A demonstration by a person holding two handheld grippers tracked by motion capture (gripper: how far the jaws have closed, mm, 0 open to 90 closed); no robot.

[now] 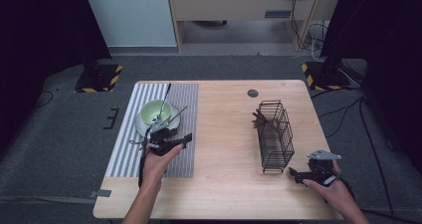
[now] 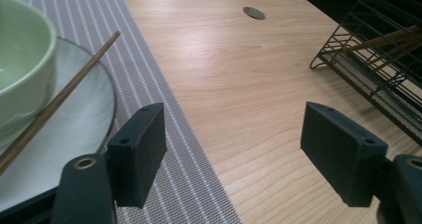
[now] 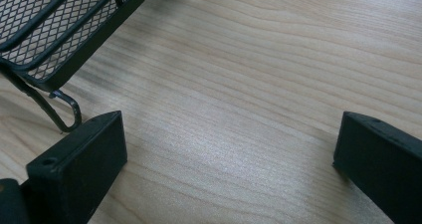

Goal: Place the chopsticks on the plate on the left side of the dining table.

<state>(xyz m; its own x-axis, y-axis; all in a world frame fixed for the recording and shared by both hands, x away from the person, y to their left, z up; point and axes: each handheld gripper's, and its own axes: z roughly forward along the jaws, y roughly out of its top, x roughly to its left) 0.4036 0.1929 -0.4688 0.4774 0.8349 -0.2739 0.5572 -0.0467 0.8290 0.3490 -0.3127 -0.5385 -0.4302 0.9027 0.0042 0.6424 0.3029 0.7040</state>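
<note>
While the left gripper (image 1: 185, 138) hovers over the striped grey placemat (image 1: 124, 149), its jaws stand apart with nothing between them; the left gripper view looks between them onto the mat's edge and bare wood. Just beside that gripper, a pale green bowl (image 1: 155, 111) sits on a white plate (image 1: 143, 127) on the mat. One brown chopstick (image 2: 59, 98) leans across the plate's rim and against the bowl's side, close to the left jaw but not touched by it. A dark utensil handle (image 1: 166, 97) sticks up out of the bowl.

Well apart, on the right half of the table (image 1: 224, 134), a black wire basket (image 1: 275, 134) lies with more brown chopsticks (image 1: 260, 118) inside its far end. The right gripper (image 1: 293, 173) rests low at the table's near right corner, just beside the basket's near end, released, its jaws wide and empty over bare wood; a wire foot of the basket sits next to one jaw.
</note>
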